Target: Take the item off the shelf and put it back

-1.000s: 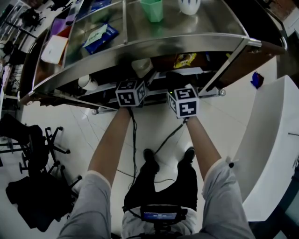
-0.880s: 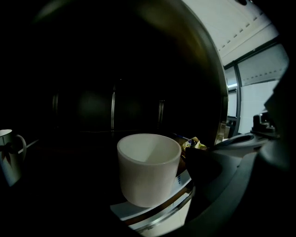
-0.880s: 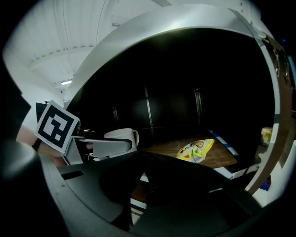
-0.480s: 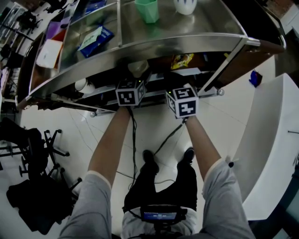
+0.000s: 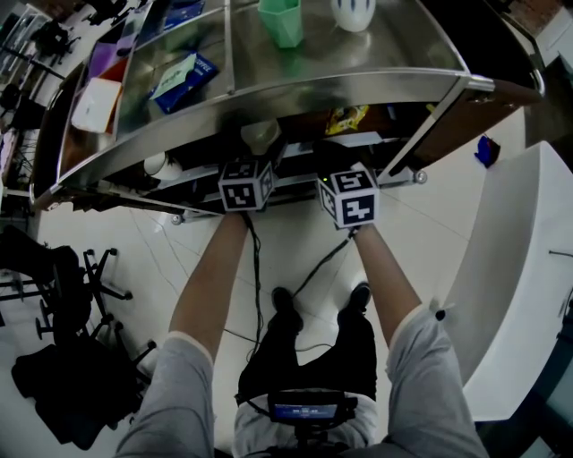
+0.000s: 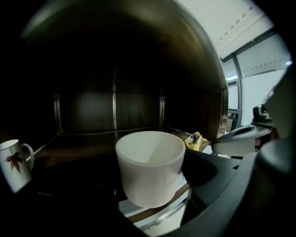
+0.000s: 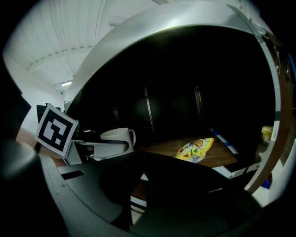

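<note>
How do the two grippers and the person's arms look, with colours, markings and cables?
The left gripper and the right gripper have dark grey, smooth jaws. Each bears a white cube with black square markers. A thin black cable runs from each towards the person's body. The person wears short light grey sleeves.

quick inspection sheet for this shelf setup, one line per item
surface: dark lower shelf under a steel top shelf
job's things: white mug at the lower shelf's front edge; resting or lifted, unclear
clutter: patterned mug and yellow snack packet on the lower shelf; green cup and blue packet on top
grippers: left gripper jaws have just been closing, now on the white mug; right gripper jaws together, empty
cables: black cables trail from the grippers toward the floor
surroundings: pale tiled floor, black chair base, white counter
</note>
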`<control>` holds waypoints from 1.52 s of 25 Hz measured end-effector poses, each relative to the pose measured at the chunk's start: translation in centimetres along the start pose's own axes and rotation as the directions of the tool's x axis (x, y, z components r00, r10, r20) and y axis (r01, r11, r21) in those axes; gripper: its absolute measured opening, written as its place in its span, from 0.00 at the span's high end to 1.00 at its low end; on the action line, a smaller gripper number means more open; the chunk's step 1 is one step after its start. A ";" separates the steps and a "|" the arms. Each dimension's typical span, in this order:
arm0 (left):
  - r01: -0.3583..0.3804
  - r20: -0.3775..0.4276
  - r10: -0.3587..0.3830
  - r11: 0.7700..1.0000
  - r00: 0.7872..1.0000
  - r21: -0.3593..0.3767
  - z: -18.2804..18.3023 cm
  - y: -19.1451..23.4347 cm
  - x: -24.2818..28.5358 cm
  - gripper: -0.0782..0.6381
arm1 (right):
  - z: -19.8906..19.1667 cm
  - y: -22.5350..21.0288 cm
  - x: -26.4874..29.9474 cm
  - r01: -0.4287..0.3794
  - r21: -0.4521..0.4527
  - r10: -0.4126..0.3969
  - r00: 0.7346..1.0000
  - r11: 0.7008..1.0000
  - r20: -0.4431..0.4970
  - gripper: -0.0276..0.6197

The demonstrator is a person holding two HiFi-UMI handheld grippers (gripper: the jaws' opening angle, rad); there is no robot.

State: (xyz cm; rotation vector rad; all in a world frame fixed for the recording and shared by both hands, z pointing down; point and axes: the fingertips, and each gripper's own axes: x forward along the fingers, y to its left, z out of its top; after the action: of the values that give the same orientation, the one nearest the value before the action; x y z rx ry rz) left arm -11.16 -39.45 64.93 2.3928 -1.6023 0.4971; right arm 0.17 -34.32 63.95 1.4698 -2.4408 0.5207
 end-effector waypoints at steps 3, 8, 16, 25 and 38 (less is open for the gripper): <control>0.009 -0.009 -0.009 1.000 1.000 -0.015 -0.1 -0.4 -1.2 0.30 | 0.1 0.2 -0.8 0.000 0.004 0.000 1.000 1.000 -0.016 0.94; 0.006 -0.010 -0.006 0.999 1.000 -0.033 1.0 -0.7 -4.5 0.30 | 0.9 1.3 -3.0 -0.011 -0.002 0.011 0.999 1.000 -0.044 0.94; 0.000 -0.020 -0.001 0.999 1.000 -0.052 3.5 -1.8 -11.7 0.30 | 2.8 2.7 -7.9 -0.016 -0.009 0.015 0.996 1.000 -0.093 0.94; -0.005 -0.015 0.004 0.998 1.000 -0.063 6.5 -2.8 -19.3 0.30 | 5.5 5.7 -13.4 -0.051 -0.024 0.048 0.993 0.998 -0.107 0.94; -0.003 0.047 0.005 0.999 0.999 -0.052 9.1 -4.0 -27.4 0.30 | 7.0 8.7 -21.1 -0.112 -0.073 0.104 0.989 0.991 -0.103 0.94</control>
State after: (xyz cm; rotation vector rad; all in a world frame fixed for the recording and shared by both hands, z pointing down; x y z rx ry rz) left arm -15.63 -17.93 45.79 2.3806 -1.6191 0.3986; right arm 2.02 -16.65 47.91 1.2558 -2.4437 0.5010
